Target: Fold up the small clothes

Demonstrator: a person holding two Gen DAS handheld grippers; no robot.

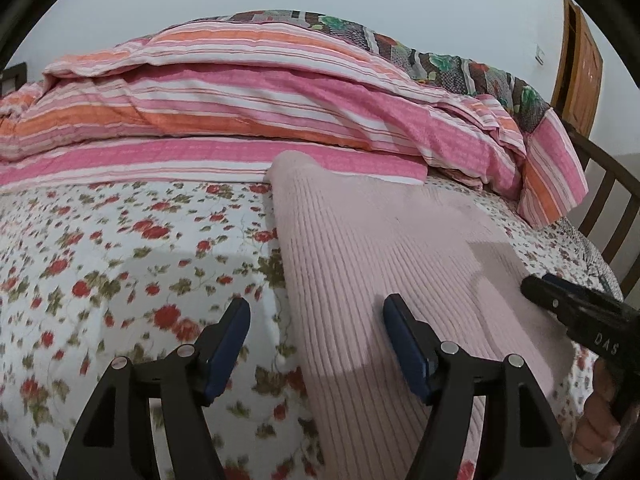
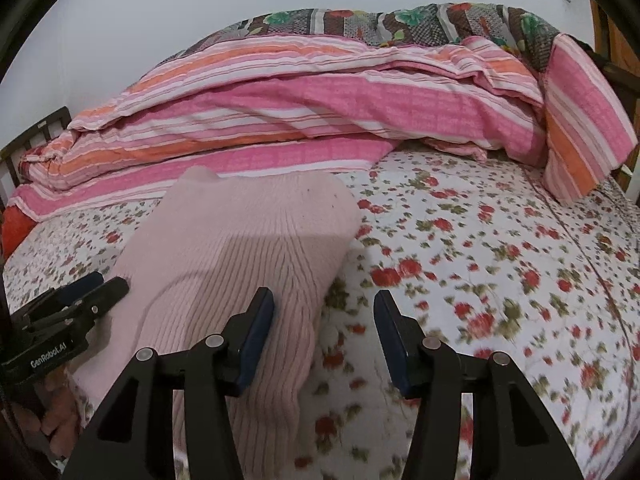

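A pale pink ribbed knit garment [image 1: 380,248] lies flat and folded lengthwise on the floral bedsheet [image 1: 120,260]. My left gripper [image 1: 316,320] hovers open over the garment's left edge; its right finger is above the knit and its left finger above the sheet. In the right wrist view the same garment [image 2: 240,248] runs off to the left. My right gripper [image 2: 324,308] is open at the garment's right edge, with its left finger over the knit and only sheet in the gap. Each gripper shows in the other's view: the right gripper [image 1: 538,282] and the left gripper [image 2: 110,282].
A bunched pink, orange and white striped quilt [image 1: 240,100] lies across the back of the bed, just beyond the garment's far end. A dark wooden bed rail [image 1: 612,200] runs along the right side. The floral sheet [image 2: 480,260] stretches to the right of the garment.
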